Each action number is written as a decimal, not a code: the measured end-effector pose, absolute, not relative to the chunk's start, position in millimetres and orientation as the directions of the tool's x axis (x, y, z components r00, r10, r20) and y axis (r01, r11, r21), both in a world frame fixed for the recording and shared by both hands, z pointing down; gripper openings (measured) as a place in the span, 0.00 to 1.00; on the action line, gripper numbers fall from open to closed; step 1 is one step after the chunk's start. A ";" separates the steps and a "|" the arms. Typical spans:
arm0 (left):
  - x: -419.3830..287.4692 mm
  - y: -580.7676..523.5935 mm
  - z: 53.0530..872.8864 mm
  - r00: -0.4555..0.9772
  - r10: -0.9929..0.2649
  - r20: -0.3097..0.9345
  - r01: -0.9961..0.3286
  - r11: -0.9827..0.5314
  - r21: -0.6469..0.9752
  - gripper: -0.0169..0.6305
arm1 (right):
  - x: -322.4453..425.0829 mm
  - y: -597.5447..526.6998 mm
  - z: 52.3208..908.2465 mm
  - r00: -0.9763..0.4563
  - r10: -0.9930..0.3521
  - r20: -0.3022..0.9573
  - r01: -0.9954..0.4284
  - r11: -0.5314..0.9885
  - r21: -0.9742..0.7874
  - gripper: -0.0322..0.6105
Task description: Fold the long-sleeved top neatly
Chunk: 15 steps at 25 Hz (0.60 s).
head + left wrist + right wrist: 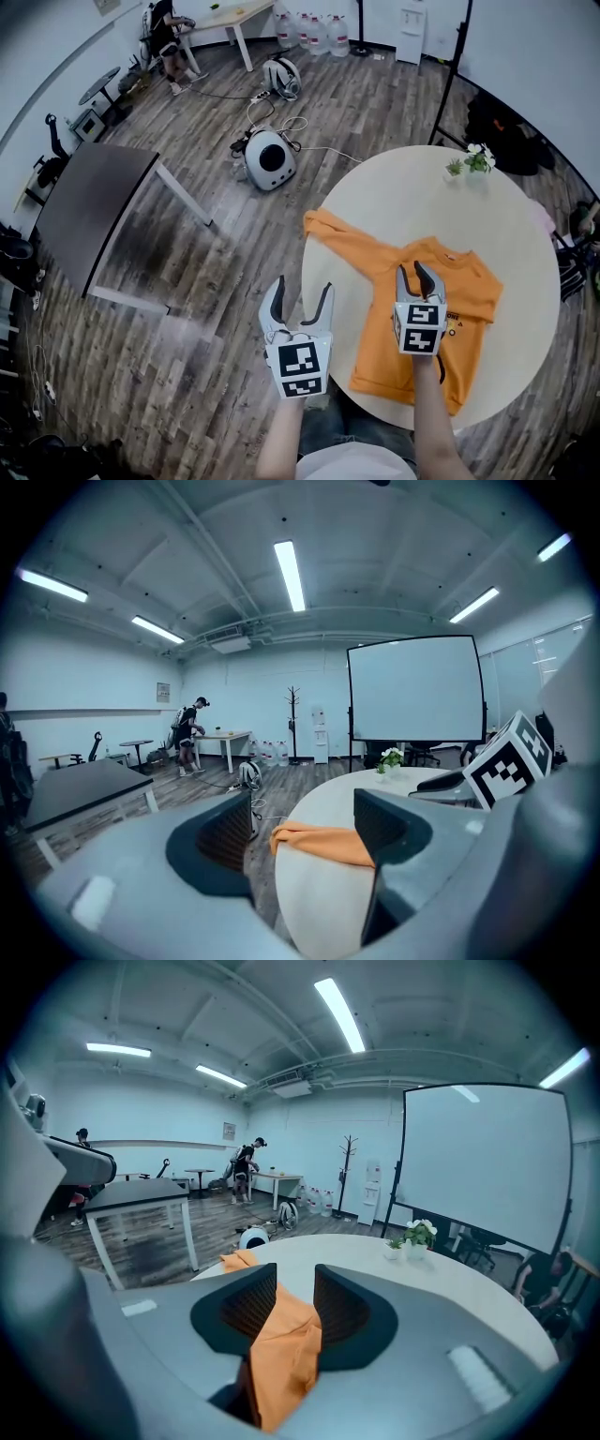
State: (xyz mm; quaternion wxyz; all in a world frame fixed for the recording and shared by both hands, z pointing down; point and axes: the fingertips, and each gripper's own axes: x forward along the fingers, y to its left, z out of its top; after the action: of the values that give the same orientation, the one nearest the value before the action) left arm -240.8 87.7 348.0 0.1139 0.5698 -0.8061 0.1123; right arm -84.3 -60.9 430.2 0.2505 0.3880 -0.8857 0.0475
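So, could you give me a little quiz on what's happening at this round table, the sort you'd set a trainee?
1. True or false: the left hand-held gripper has its jaws apart and holds nothing.
2. Multiple choice: what is pinched in the right hand-held gripper? A) a blue towel B) the orange long-sleeved fabric top C) a white cup
3. Short answer: what stands near the far edge of the round cream table?

Key: 1 true; 2 B; 3 the small pot of white flowers.
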 end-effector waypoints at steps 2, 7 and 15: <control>-248.3 85.7 347.4 -0.322 -0.895 0.308 -0.945 0.324 -0.047 0.55 | -91.6 -61.3 428.8 -0.574 -0.665 0.478 -0.713 0.693 0.109 0.28; -272.6 69.1 354.6 -0.280 -0.908 0.311 -0.958 0.283 -0.037 0.55 | -115.3 -66.7 433.0 -0.552 -0.681 0.482 -0.740 0.666 0.092 0.28; -333.0 22.4 361.1 -0.173 -0.930 0.324 -0.985 0.171 -0.036 0.55 | -164.5 -85.6 452.7 -0.473 -0.714 0.517 -0.799 0.595 0.091 0.30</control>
State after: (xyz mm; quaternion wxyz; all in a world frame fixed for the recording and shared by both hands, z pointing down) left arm -333.0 22.4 361.1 0.1142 0.6328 -0.7565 0.1193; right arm -164.5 -85.6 452.7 0.2603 0.4427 -0.8541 0.0819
